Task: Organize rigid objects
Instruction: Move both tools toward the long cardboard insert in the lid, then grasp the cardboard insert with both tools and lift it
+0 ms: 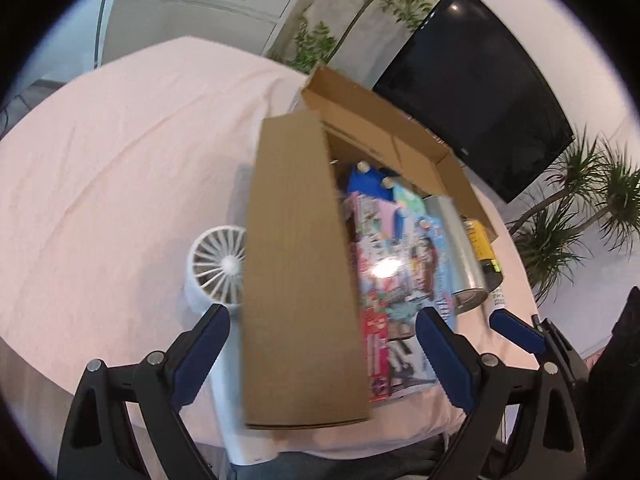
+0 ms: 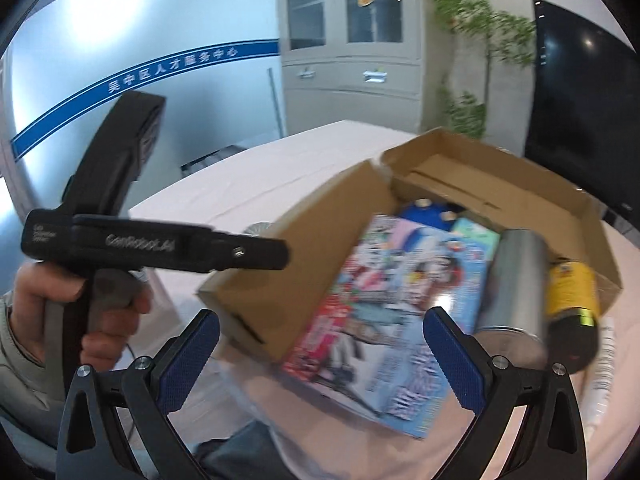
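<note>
An open cardboard box (image 1: 296, 264) (image 2: 500, 184) sits on the pink-covered table (image 1: 112, 160). Inside lie a colourful picture box (image 1: 396, 280) (image 2: 384, 312), a silver can (image 1: 460, 248) (image 2: 516, 280), a yellow-labelled dark bottle (image 1: 482, 244) (image 2: 572, 300) and a blue object (image 1: 366, 182) (image 2: 428, 216). My left gripper (image 1: 322, 354) is open, straddling the box's near flap. My right gripper (image 2: 320, 360) is open above the picture box. The left gripper's handle (image 2: 152, 248), held by a hand, shows in the right wrist view.
A white fan (image 1: 218, 264) stands on the table left of the box. A black screen (image 1: 488, 92) (image 2: 584, 120) and plants (image 1: 584, 208) are behind on the right. A grey cabinet (image 2: 352, 40) stands at the back. A white object (image 2: 604, 372) lies right of the box.
</note>
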The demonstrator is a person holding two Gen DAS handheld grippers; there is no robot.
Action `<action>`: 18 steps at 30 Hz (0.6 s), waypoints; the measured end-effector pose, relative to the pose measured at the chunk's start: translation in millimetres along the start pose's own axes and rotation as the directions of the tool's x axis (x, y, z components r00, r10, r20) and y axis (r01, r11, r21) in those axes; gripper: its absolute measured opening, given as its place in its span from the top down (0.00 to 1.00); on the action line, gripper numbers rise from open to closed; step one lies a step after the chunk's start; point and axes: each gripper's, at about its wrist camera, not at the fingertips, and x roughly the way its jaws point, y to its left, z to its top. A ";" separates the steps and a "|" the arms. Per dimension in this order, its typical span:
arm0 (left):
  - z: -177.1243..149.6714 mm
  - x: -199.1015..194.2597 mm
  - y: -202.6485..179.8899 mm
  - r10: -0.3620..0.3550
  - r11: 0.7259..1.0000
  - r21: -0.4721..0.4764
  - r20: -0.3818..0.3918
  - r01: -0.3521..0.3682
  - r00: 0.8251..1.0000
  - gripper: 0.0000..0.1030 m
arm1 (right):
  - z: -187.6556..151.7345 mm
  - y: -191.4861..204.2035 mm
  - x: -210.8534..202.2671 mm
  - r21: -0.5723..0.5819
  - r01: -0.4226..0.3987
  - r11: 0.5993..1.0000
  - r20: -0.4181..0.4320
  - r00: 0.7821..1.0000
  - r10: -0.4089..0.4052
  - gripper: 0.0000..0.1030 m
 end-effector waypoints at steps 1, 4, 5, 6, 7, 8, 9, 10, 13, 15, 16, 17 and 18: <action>-0.2 2.1 3.5 0.013 1.000 -0.006 -0.027 -0.013 1.000 0.10 | 1.5 5.0 2.3 -0.003 -0.021 1.000 -0.011 1.000 0.021 0.03; -3.0 5.9 13.0 -0.060 0.997 -0.058 -0.071 0.056 0.996 0.21 | 6.8 15.3 11.2 -0.012 -0.070 0.997 -0.033 0.997 0.070 0.05; -4.5 8.2 12.6 -0.100 0.994 -0.060 -0.058 0.096 0.993 0.32 | 9.1 18.5 13.8 -0.011 -0.081 0.997 -0.040 0.996 0.081 0.06; -4.7 7.8 9.7 -0.113 0.992 -0.061 -0.055 0.110 0.992 0.35 | 7.7 16.8 15.0 -0.005 -0.090 0.996 -0.045 0.995 0.089 0.06; -5.2 6.9 5.3 -0.133 0.990 -0.050 -0.030 0.132 0.991 0.36 | 7.7 17.2 15.0 0.001 -0.095 0.996 -0.046 0.994 0.095 0.06; -4.8 4.6 -1.3 -0.170 0.985 -0.033 -0.019 0.169 0.985 0.48 | 7.7 15.7 17.0 0.007 -0.097 0.995 -0.047 0.994 0.097 0.07; -3.6 2.3 -10.3 -0.216 0.976 -0.014 -0.024 0.215 0.976 0.60 | 9.1 12.0 19.9 0.015 -0.100 0.995 -0.048 0.994 0.100 0.07; -4.0 2.8 -18.9 -0.233 0.972 0.012 -0.015 0.233 0.972 0.61 | 10.2 9.5 20.1 0.021 -0.103 0.994 -0.047 0.993 0.104 0.10; -2.1 3.7 -49.6 -0.287 0.952 0.101 -0.023 0.288 0.958 0.61 | 14.7 -3.7 14.3 0.049 -0.091 0.995 -0.022 0.996 0.092 0.14; 3.4 7.9 -59.0 -0.326 0.938 0.103 -0.053 0.330 0.944 0.61 | 16.2 -16.0 12.8 0.076 -0.047 0.996 -0.018 0.999 0.049 0.17; 8.1 11.7 -60.7 -0.326 0.937 0.102 -0.078 0.333 0.942 0.61 | 16.2 -23.6 14.7 0.096 -0.020 0.995 -0.032 0.999 0.024 0.23; 9.3 14.0 -62.2 -0.338 0.933 0.101 -0.081 0.346 0.937 0.61 | 15.6 -29.7 17.3 0.115 -0.006 0.993 -0.046 0.999 0.011 0.33; 9.7 15.5 -63.9 -0.347 0.930 0.101 -0.078 0.354 0.935 0.61 | 14.0 -37.8 21.8 0.144 0.005 0.990 -0.073 0.997 0.006 0.38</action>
